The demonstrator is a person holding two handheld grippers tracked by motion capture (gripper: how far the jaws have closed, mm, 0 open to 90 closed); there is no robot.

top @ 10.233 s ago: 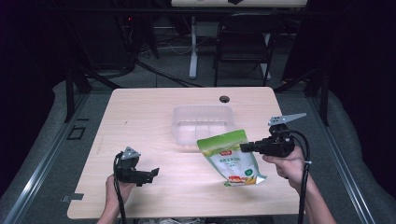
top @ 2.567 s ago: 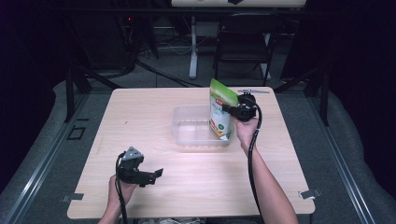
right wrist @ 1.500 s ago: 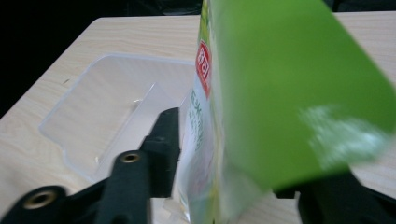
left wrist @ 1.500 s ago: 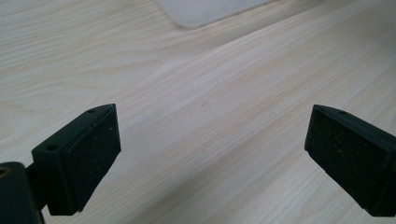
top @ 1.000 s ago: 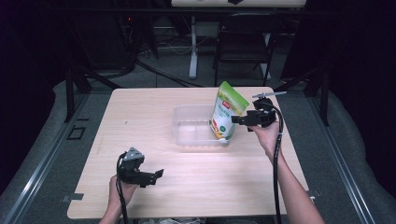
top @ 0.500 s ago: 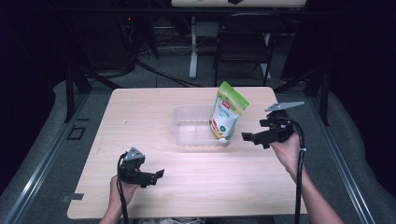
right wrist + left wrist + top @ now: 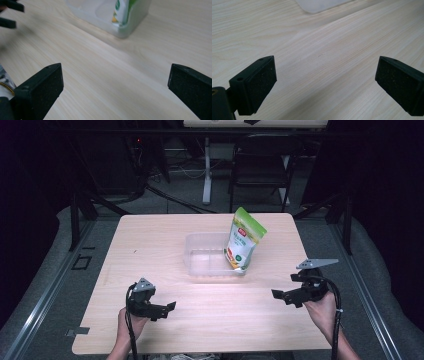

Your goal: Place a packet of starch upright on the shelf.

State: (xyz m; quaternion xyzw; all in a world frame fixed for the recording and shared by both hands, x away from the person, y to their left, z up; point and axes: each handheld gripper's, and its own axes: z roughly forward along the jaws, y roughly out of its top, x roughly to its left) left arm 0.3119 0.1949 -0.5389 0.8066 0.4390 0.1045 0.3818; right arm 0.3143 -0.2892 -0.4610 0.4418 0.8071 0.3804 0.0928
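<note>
A pale wood-grain tabletop point(image 7: 150, 250) is seen at the centre, set on a grey floor point(image 7: 45, 270). Beyond its far edge, a dark chair point(image 7: 260, 175) is placed beside a white post point(image 7: 206, 175), and black cables point(image 7: 170, 200) are laid across the floor there. A black frame leg point(image 7: 75, 215) is seen standing near the tabletop's far left corner.

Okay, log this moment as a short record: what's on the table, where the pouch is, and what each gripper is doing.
surface: light wooden table
container: clear plastic tub, mid-table
pouch: green and white pouch, standing tilted in the tub's right end
left gripper: open, holding nothing, near front left
right gripper: open, holding nothing, near front right, apart from the pouch
</note>
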